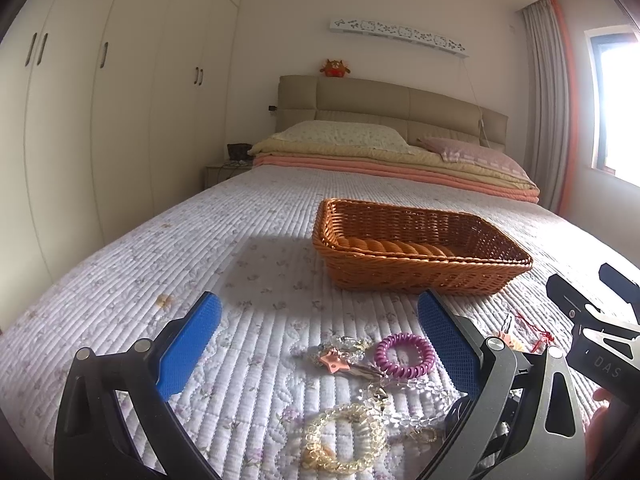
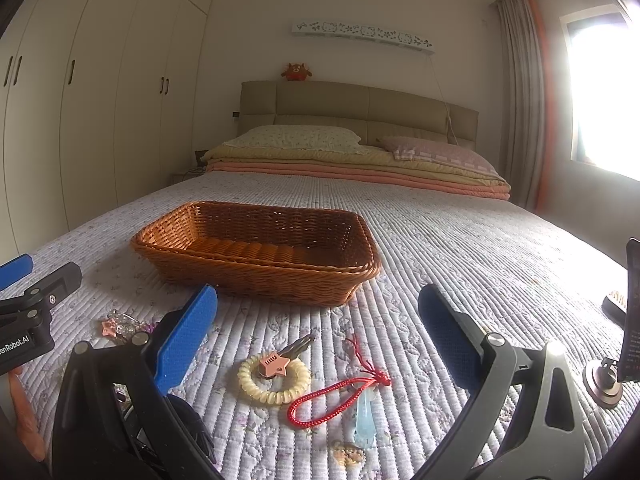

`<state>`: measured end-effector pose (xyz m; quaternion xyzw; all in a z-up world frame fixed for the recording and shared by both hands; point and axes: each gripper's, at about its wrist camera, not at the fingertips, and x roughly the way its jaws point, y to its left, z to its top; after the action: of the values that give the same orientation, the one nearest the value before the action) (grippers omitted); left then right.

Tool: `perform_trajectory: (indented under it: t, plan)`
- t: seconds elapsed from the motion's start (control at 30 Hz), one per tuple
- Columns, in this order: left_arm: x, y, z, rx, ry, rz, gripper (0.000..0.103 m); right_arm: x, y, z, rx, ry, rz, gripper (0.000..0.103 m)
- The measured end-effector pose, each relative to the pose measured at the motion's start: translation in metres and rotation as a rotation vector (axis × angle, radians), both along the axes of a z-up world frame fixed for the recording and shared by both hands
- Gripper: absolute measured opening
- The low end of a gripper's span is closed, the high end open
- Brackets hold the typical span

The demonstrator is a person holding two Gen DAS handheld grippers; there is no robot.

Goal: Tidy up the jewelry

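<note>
Left gripper (image 1: 320, 324): jaws wide, holding nothing, over the nearest pile.
Left pile: clear yellowish coil hair tie (image 1: 344, 436), pink star clip (image 1: 334, 364), purple coil hair tie (image 1: 405, 354), clear beads, bunched and touching on the quilt.
Right gripper (image 2: 318, 316): jaws wide, nothing held.
Right pile: cream coil hair tie (image 2: 274, 380) under a pink star clip (image 2: 274, 362); red braided cord loop (image 2: 336, 398) just beside.
Brown woven wicker basket (image 2: 256, 276): beyond both piles, no jewelry visible inside.
Open room: white quilted bedspread (image 2: 460, 248) bare up to the folded blankets.
</note>
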<state>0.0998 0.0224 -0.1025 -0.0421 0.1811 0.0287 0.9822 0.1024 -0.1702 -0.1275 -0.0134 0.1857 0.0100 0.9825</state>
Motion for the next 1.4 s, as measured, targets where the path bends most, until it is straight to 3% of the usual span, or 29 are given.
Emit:
perform_trajectory:
  t: [0.27,0.4,0.53,0.7,0.8,0.97,1.03,1.13,1.23,1.4]
  plan:
    - [0.003,0.007,-0.002,-0.035,0.018,0.003,0.095,0.002,-0.002,-0.002,0.009,0.012,0.008,0.096]
    - [0.005,0.016,-0.003,-0.088,0.031,-0.001,0.095,0.004,-0.005,-0.003,0.018,0.025,-0.004,0.096]
    - [0.007,0.036,-0.001,-0.171,0.079,-0.046,0.095,0.01,-0.016,-0.004,0.045,0.059,-0.038,0.089]
    - [0.0,0.048,-0.007,-0.158,0.198,-0.082,0.087,0.014,-0.031,-0.008,0.101,0.145,-0.053,0.089]
    - [-0.007,0.053,-0.018,-0.184,0.274,-0.137,0.082,0.003,-0.043,-0.007,0.126,0.173,-0.037,0.081]
    - [-0.007,0.046,-0.025,-0.143,0.331,-0.16,0.075,-0.016,-0.055,-0.01,0.09,0.248,0.014,0.067]
    - [-0.004,0.041,-0.028,-0.129,0.358,-0.168,0.063,-0.019,-0.054,-0.013,0.065,0.278,0.039,0.055]
    - [-0.002,0.036,-0.032,-0.127,0.398,-0.191,0.057,-0.018,-0.057,-0.017,0.079,0.325,0.065,0.038]
    - [0.0,0.032,-0.037,-0.103,0.428,-0.191,0.054,-0.012,-0.065,-0.025,0.133,0.383,0.077,0.037]
    - [0.008,0.036,-0.043,-0.137,0.473,-0.206,0.048,0.018,-0.077,-0.041,0.261,0.533,0.127,0.037]
